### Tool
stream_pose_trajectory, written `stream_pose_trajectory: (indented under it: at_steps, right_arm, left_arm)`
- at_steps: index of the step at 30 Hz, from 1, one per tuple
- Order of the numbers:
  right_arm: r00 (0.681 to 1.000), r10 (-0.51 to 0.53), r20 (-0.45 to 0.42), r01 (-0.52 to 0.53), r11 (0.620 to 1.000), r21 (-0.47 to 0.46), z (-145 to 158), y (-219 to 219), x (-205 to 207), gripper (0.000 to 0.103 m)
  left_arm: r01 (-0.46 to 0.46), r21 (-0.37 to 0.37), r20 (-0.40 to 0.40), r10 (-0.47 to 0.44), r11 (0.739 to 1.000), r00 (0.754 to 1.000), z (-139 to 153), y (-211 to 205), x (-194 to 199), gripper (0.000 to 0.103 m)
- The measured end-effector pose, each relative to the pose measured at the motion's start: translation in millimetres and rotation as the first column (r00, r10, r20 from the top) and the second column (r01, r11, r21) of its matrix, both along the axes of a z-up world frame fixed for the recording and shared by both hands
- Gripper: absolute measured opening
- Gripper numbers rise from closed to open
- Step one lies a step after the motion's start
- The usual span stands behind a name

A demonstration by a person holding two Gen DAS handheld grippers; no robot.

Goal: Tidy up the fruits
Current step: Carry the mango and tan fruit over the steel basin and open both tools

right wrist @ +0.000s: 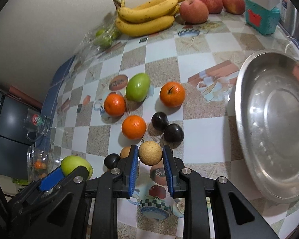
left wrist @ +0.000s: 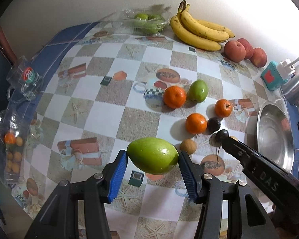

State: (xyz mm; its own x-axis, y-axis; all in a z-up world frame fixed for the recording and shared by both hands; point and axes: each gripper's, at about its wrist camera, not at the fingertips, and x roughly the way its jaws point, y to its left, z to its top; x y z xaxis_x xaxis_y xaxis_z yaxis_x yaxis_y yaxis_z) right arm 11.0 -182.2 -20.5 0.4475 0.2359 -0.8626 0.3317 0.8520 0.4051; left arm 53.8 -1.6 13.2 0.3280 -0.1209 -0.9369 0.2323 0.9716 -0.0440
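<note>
My left gripper (left wrist: 152,160) is shut on a large green fruit (left wrist: 152,155), its blue pads pressing both ends and holding it above the checked tablecloth (left wrist: 109,103). My right gripper (right wrist: 150,159) is shut on a small tan round fruit (right wrist: 150,153), lifted just over the loose pile. In that pile lie three oranges (right wrist: 134,127), a second green fruit (right wrist: 138,87), three dark round fruits (right wrist: 173,133) and another tan fruit (right wrist: 126,151). In the left wrist view the right gripper (left wrist: 229,140) reaches in from the right, beside a dark fruit (left wrist: 221,135).
A steel bowl (right wrist: 269,119) stands at the right. Against the wall lie bananas (right wrist: 147,18), red apples (right wrist: 193,11) and a clear tub of green fruits (left wrist: 147,23). A glass mug (left wrist: 25,81) and a glass container (left wrist: 8,149) holding small fruits sit at the left edge.
</note>
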Motion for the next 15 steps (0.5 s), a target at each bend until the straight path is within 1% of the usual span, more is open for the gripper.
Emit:
stream_pose_trajectory:
  at_steps: [6, 10, 15]
  right_arm:
    - [0.998, -0.056, 0.030, 0.057, 0.998, -0.026, 13.4, -18.6, -7.6, 0.026]
    - [0.993, -0.110, 0.043, 0.111, 0.993, -0.040, 19.6, -37.3, -15.6, 0.026]
    - [0.979, -0.198, 0.047, 0.200, 0.978, -0.065, 22.6, -67.3, -29.2, 0.026]
  left_arm:
    - [0.018, 0.009, 0.020, -0.018, 1.000, 1.000, 11.8, -20.5, 8.3, 0.056]
    - [0.060, 0.011, 0.036, -0.060, 0.998, 0.998, 18.7, -43.8, 9.5, 0.056]
    - [0.126, 0.019, 0.059, -0.127, 0.992, 0.990, 24.9, -80.2, 6.2, 0.056]
